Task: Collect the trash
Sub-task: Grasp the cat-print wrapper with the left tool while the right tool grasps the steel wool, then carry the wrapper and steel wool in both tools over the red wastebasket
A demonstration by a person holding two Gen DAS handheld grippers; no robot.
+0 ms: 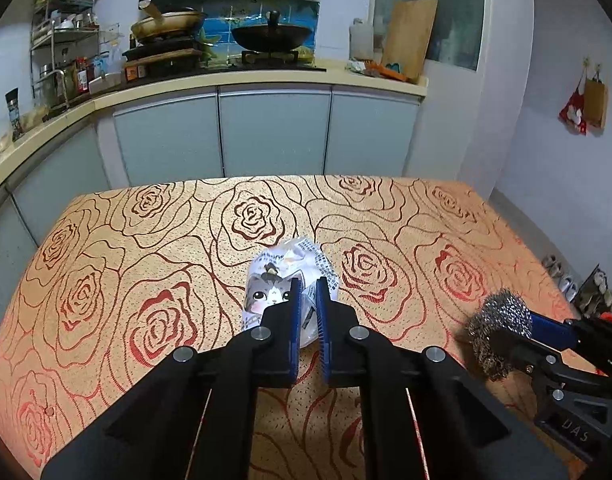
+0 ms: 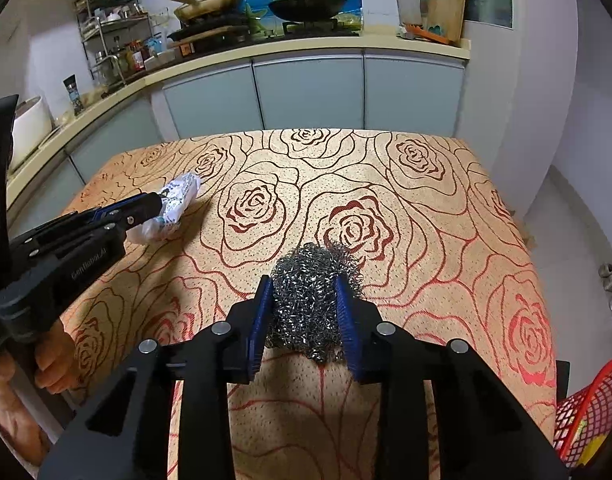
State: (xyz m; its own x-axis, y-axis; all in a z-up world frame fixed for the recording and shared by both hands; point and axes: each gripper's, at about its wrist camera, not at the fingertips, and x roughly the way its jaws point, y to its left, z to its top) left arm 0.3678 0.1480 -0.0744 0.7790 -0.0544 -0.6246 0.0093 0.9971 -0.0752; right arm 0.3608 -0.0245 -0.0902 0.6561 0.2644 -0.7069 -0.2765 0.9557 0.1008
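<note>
Steel-wool scouring ball [image 2: 314, 300], near right, sits squeezed in your right gripper [image 2: 308, 312]; your left gripper [image 1: 309, 304] pinches the crumpled white cat-print wrapper [image 1: 283, 280], both gripped for lifting off the rose-patterned tablecloth [image 1: 145, 240].

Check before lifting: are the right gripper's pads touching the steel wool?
Touching. The right wrist view shows the right gripper with both blue pads pressed into the steel wool.

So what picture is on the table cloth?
Red and brown outlined roses on a tan tablecloth, clearest in the right wrist view.
</note>
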